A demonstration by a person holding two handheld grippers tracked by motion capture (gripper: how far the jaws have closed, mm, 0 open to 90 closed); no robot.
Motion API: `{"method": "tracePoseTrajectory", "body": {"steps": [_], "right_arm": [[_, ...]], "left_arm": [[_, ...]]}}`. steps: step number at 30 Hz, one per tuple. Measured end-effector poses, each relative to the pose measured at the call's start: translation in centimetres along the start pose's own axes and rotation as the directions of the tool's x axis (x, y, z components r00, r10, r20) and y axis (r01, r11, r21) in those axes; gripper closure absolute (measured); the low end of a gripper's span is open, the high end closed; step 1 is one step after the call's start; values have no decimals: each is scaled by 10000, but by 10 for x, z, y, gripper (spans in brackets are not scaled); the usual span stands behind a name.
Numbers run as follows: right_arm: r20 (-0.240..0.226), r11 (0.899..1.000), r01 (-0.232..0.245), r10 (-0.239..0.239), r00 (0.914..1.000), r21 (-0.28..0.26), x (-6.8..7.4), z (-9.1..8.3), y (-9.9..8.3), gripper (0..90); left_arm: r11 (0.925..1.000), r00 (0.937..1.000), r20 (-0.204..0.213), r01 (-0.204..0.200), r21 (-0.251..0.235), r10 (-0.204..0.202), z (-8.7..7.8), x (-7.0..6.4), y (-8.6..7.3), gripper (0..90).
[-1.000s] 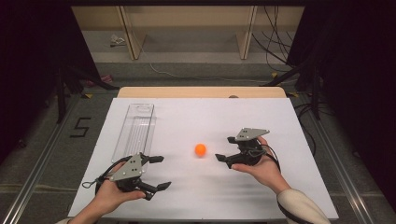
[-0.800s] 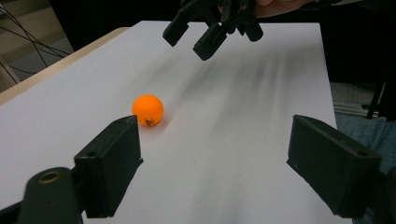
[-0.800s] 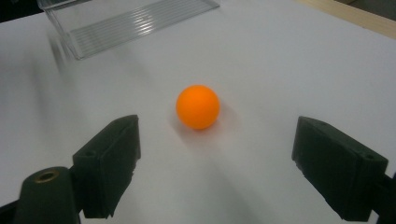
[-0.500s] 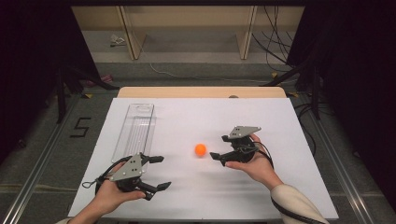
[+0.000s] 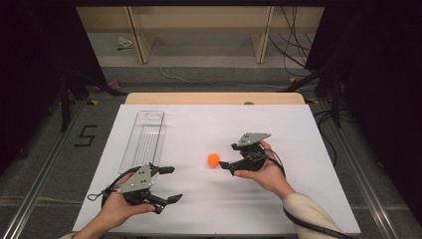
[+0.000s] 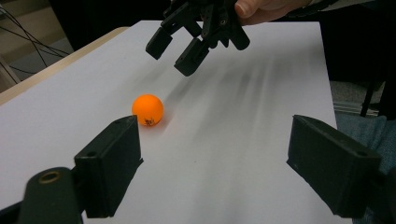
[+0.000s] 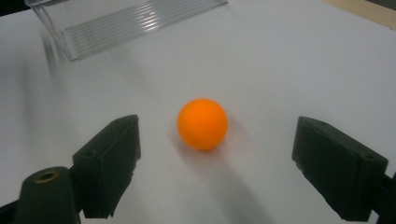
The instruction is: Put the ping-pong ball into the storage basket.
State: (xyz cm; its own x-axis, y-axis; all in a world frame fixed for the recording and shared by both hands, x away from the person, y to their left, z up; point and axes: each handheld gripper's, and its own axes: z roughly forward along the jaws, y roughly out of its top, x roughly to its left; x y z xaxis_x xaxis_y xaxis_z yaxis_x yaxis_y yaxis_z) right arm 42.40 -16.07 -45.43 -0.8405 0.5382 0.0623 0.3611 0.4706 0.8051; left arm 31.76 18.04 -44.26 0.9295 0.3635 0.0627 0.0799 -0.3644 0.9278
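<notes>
**tabletop_lurker:** Two grippers on this one, each held in a hand. The right gripper [image 5: 226,155] sits just right of the orange ball [image 5: 213,159] in the high view, jaws spread wide and pointing left at it. No contact as far as anyone can see; the ball rests on the white table [image 5: 298,199] by itself.

**pingpong_dave:** Yep, and the right gripper view backs that up. The ball [image 7: 202,123] lies ahead of the two black jaws, roughly centred on the gap between them, with bare table on both sides of it. It isn't between the pads, just in front. Jaws clearly apart.

**tabletop_lurker:** What about the left gripper [image 5: 169,184]? It's down at the near-left part of the table, well apart from the ball.

**pingpong_dave:** Also wide open. In the left gripper view the ball [image 6: 147,110] shows just past the left-hand jaw, farther off on the table, with a small dark print on its side. The right gripper [image 6: 177,46] hangs above and beyond it, tips angled down, not touching.

**tabletop_lurker:** And the clear plastic tray [image 5: 144,134]?

**pingpong_dave:** Long, ribbed, lying flat on the left side of the table, past the left gripper. Its end also shows at the top of the right gripper view [image 7: 116,23]. The ball is near the table's middle, well clear of it.
</notes>
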Motion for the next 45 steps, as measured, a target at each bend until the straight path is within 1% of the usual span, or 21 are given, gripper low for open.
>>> {"method": "tracePoseTrajectory", "body": {"steps": [15,32,45], "right_arm": [[-196,9996,47,-42,9998,264,1,21,5,163],[-228,9983,16,-2,9997,579,-3,41,7,163],[-295,9970,21,2,9996,769,-3,52,6,164]], "left_arm": [[10000,10000,32,-6,8,6,0,0,0,169],[10000,10000,42,-11,7,11,0,0,0,169],[10000,10000,47,-16,0,16,0,0,0,169]]}}
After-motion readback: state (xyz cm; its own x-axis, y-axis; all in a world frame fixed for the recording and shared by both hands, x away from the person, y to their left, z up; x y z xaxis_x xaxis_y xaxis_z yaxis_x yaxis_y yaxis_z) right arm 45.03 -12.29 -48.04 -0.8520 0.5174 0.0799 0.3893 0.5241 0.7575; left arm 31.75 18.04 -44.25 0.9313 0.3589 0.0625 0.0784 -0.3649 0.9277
